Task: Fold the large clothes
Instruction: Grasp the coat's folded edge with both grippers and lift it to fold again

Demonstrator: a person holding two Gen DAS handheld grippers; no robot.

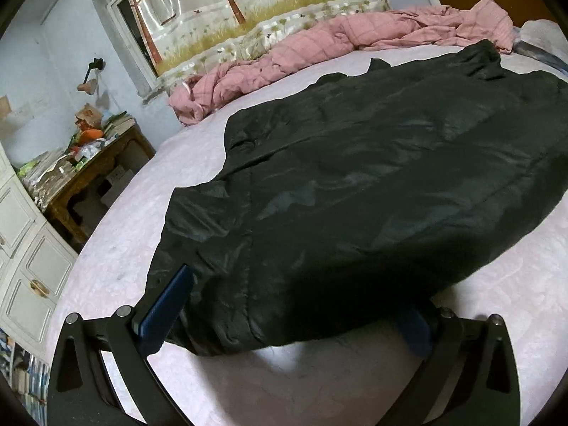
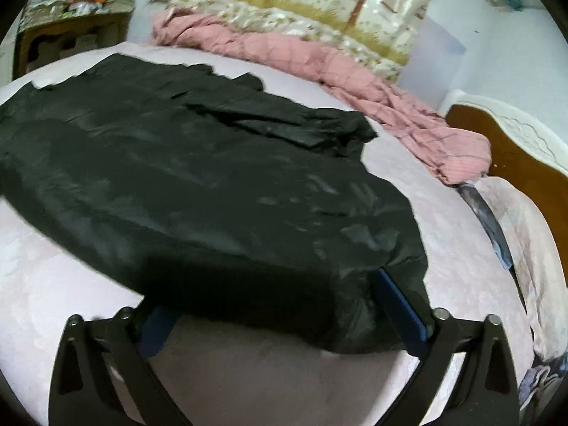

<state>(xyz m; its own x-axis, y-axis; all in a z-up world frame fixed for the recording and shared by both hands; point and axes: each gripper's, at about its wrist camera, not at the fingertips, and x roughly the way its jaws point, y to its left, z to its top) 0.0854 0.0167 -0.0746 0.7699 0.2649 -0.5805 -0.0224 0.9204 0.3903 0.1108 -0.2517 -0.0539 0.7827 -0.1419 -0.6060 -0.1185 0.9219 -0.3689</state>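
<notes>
Straddling the near hem of a black jacket (image 1: 355, 177) spread on the bed (image 1: 117, 255), left gripper (image 1: 284, 319) and right gripper (image 2: 280, 305) wide apart, seemingly readying a fold.

A pale pink bedspread (image 1: 117, 248) is being lit softly. A pink checked quilt (image 1: 319, 39) is lying bunched beneath a tree-printed curtain (image 1: 248, 3). A cluttered wooden desk (image 1: 88, 174) is standing beside white cabinets (image 1: 25, 248).
</notes>
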